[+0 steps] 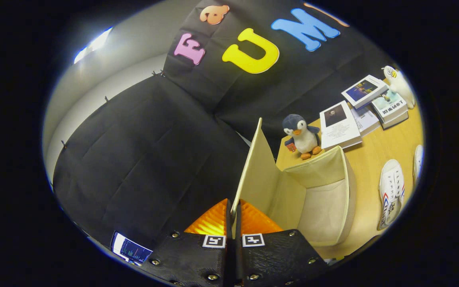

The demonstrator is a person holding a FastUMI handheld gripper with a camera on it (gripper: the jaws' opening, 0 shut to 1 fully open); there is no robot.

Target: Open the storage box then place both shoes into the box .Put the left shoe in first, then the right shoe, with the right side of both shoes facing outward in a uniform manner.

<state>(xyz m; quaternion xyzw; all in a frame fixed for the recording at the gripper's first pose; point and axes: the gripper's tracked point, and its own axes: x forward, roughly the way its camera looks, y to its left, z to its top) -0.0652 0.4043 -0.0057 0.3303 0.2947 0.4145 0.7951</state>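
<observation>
While the gripper (233, 217) pinches the lid (253, 163), the box (325, 199) stands open.
Both orange fingers (213, 221) squeeze the cream lid, lifted upright. The box is just right of the fingers, on a wooden table (389, 143). Two white shoes (391, 187) lie farther right. A toy penguin (302, 136) and books (339, 125) sit beyond the box.

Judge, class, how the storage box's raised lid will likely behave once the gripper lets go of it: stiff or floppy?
The lid probably stays fairly stiff: it stands flat and unbent though the gripper pinches only its edge. It looks thin and light, so it may swing back over the storage box when released.
</observation>
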